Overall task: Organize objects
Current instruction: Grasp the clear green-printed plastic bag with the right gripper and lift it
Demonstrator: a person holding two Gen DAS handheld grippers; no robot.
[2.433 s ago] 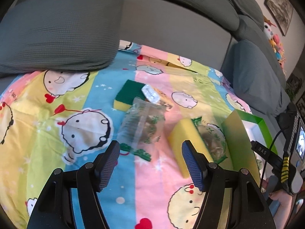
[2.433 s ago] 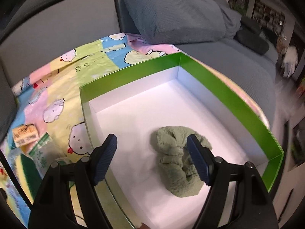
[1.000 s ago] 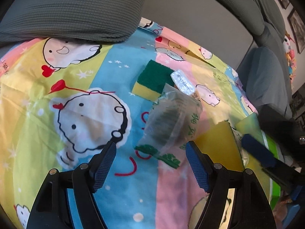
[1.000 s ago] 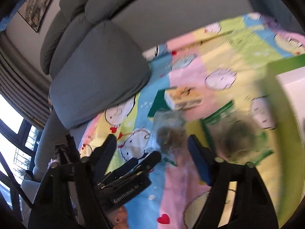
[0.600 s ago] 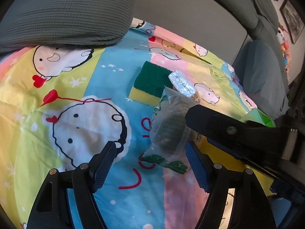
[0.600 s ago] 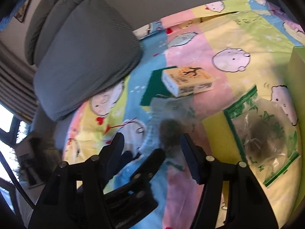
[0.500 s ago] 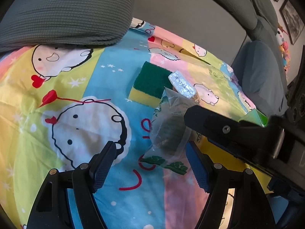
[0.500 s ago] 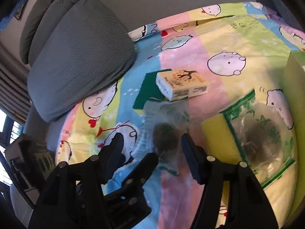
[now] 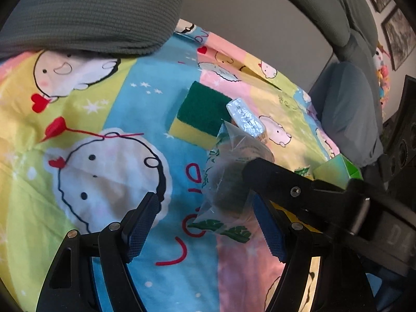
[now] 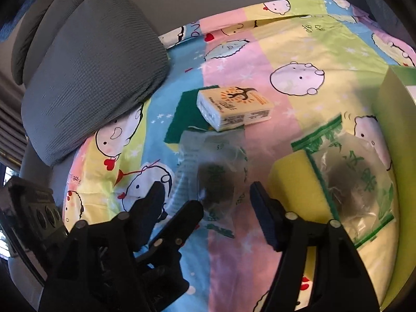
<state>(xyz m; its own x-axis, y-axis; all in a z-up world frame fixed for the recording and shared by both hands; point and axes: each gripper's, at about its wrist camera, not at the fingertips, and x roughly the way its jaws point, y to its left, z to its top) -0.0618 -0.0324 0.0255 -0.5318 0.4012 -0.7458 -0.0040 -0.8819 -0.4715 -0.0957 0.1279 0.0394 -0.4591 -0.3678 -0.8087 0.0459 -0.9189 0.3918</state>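
Clear bag w/ dark lump [image 10: 215, 179]: green print, crumpled, flat on sheet.
Green/yellow sponge [image 9: 200, 115]: green side up, just behind bag.
Tissue pack [image 10: 234, 108]: orange/white, tilted, resting on sponge edge.
2nd bag [image 10: 356, 179]: overlaps yellow sponge [image 10: 296, 184], beside green box [image 10: 395, 109].

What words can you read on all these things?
"DAS": pale letters, cut off by the frame edge, on the right gripper's black body.
Tissue pack: print too small to read.
Two clear bags: green characters, too blurred to read.
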